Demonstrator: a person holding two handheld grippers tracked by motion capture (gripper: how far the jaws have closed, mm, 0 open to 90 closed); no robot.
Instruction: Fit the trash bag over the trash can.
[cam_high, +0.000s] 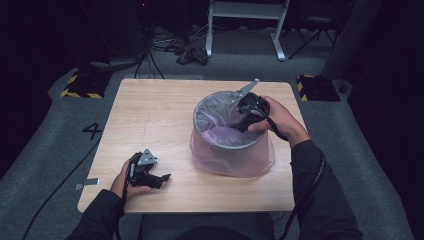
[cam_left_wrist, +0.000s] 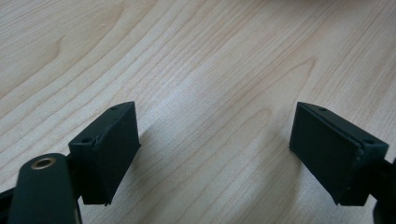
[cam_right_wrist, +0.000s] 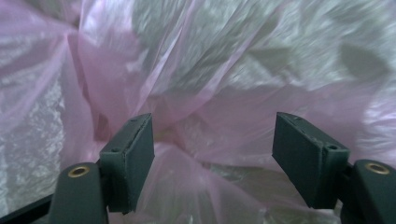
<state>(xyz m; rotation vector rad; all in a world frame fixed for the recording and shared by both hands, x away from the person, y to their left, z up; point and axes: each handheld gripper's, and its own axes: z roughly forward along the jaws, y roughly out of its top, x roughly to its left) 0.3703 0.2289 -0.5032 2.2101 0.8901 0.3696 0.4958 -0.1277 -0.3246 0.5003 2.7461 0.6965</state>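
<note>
A translucent pink plastic bag (cam_high: 220, 137) lines a round grey metal bin (cam_high: 235, 145) on the right half of the pale wooden table (cam_high: 150, 115). The right gripper (cam_high: 240, 124) dips inside it, jaws spread, gripping nothing. The left gripper (cam_high: 162, 179) rests near the table's front edge, jaws released.

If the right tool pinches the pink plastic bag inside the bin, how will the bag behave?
The pink bag is thin and creased, so it will probably crumple and stretch, not hold shape. Its glossy film may slip between the pads of the open right tool. Its loose skirt over the bin could pull up easily.
</note>
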